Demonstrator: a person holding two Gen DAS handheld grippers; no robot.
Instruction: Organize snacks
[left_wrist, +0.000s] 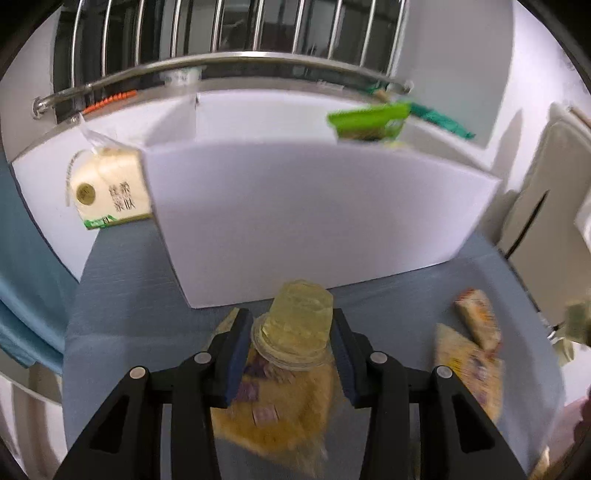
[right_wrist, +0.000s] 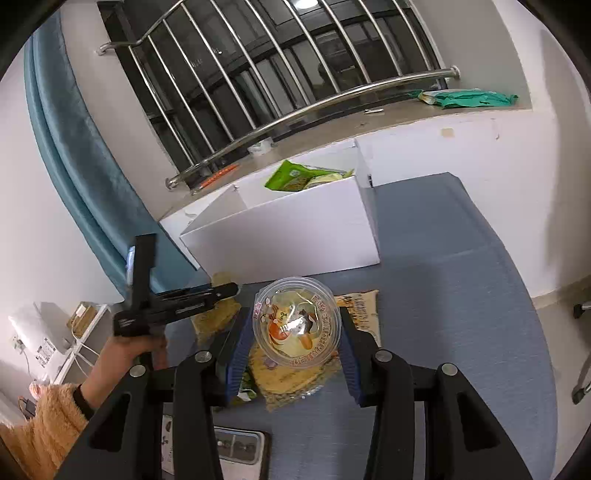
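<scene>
**Left wrist and right wrist: one jelly cup pinched in each gripper, in front of the white box**

Left wrist view only: we see a cream packet (left_wrist: 107, 188) with dark print by the left end of the white box (left_wrist: 314, 199); we cannot tell if it sits inside. We also see two orange-yellow packets (left_wrist: 476, 347) on the blue table (left_wrist: 406, 291), right of the box's front wall. This view is blurred.

Right wrist view only: we look into the box from above. We also see the person's left hand (right_wrist: 136, 347) and a fuzzy tan sleeve (right_wrist: 48, 417), left of the box and nearer the camera. A teal packet (right_wrist: 472, 98) lies on the sill behind the box.

Pose: the left gripper (left_wrist: 291, 314) angles down at the table just in front of the box. Its pads press both sides of a clear jelly cup (left_wrist: 291, 325), which is tipped with its rim toward the camera. The right gripper (right_wrist: 293, 312) also tilts down, with its pads clamped on a lidded jelly cup (right_wrist: 295, 325) whose printed lid faces us. Both cups are above yellow snack bags (right_wrist: 291, 380) lying in front of the box.

Containers: a divider splits the box. A green packet (right_wrist: 291, 175) and something pale stand in the right-hand compartment.
</scene>
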